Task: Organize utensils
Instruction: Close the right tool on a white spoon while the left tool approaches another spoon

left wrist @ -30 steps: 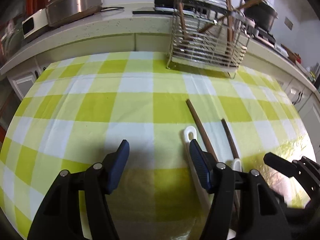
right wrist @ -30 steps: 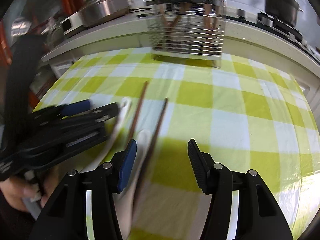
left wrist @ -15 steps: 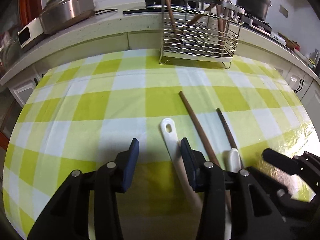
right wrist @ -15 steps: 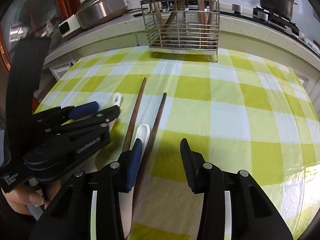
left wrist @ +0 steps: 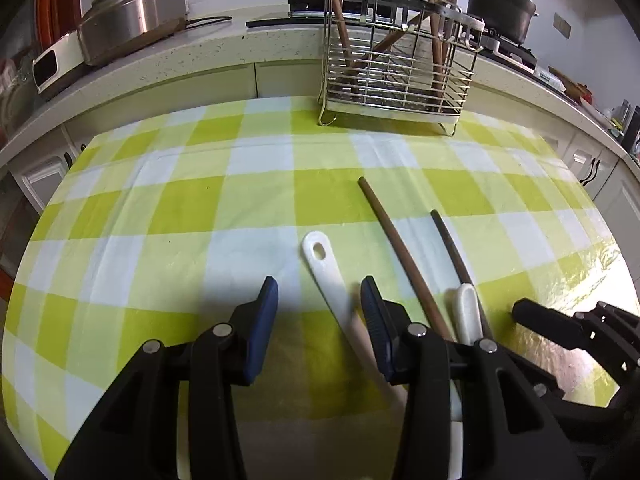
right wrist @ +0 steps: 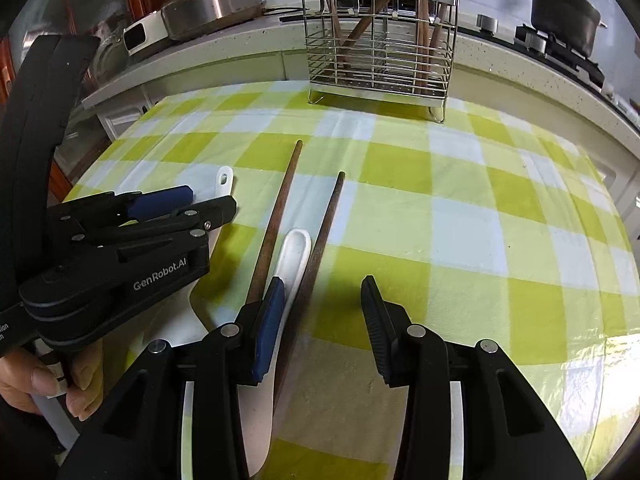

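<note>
Four utensils lie on the green-checked tablecloth (left wrist: pixel 180 208). The white spatula handle (left wrist: pixel 324 264) with a hole runs between the fingers of my left gripper (left wrist: pixel 320 308), close to the right finger and untouched; the jaws stand partly open. To its right lie a brown wooden stick (left wrist: pixel 400 256), a white spoon (left wrist: pixel 466 312) and a dark stick (left wrist: pixel 452 248). My right gripper (right wrist: pixel 322 312) is also partly open. The dark stick (right wrist: pixel 326 232) passes just inside its left finger, and the white spoon (right wrist: pixel 294 260) lies under that finger. A wire utensil rack (right wrist: pixel 380 56) holding several wooden utensils stands at the cloth's far edge.
A kitchen counter (left wrist: pixel 224 52) runs behind the table with an electric cooker (left wrist: pixel 128 20) on the left and a black pot (left wrist: pixel 504 12) on a stove to the right. In the right wrist view, a hand (right wrist: pixel 40 380) holds the left gripper (right wrist: pixel 160 216) close by on the left.
Both grippers' jaws have narrowed. The white spatula handle, earlier at the left gripper's right finger, now lies between its fingers. The dark stick now sits inside the right gripper's left finger.
</note>
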A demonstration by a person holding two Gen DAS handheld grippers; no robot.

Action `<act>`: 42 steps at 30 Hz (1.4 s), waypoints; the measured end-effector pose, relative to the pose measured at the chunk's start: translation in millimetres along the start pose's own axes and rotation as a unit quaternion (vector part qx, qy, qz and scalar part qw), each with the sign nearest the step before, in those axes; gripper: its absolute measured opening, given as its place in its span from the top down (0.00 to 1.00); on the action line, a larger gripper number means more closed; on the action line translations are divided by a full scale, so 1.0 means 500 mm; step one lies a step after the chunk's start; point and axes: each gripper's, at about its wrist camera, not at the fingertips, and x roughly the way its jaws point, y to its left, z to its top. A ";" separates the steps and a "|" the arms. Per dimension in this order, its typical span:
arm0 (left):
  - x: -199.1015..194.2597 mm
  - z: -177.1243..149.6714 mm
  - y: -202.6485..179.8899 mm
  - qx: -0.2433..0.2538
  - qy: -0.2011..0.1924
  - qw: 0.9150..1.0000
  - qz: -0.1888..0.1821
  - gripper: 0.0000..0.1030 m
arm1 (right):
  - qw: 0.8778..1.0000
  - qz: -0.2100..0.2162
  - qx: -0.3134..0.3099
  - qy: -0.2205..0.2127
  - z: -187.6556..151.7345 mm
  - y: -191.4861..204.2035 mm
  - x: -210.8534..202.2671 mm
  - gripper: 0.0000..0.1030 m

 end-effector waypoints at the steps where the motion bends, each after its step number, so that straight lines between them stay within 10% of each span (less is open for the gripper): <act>1: -0.001 -0.001 0.000 0.002 0.000 1.000 0.001 0.59 | 1.000 0.000 0.003 -0.001 0.000 -0.001 0.000 0.62; 8: -0.006 -0.009 0.003 0.009 0.001 1.000 0.001 0.60 | 1.000 0.012 0.014 -0.007 0.001 -0.005 -0.006 0.62; 19: -0.021 -0.025 0.014 0.010 -0.001 1.000 0.024 0.90 | 1.000 0.015 0.014 -0.011 0.003 0.006 -0.007 0.63; 42: -0.064 -0.063 0.103 0.000 -0.013 1.000 0.012 1.00 | 1.000 0.014 -0.005 -0.009 -0.010 0.078 -0.010 0.89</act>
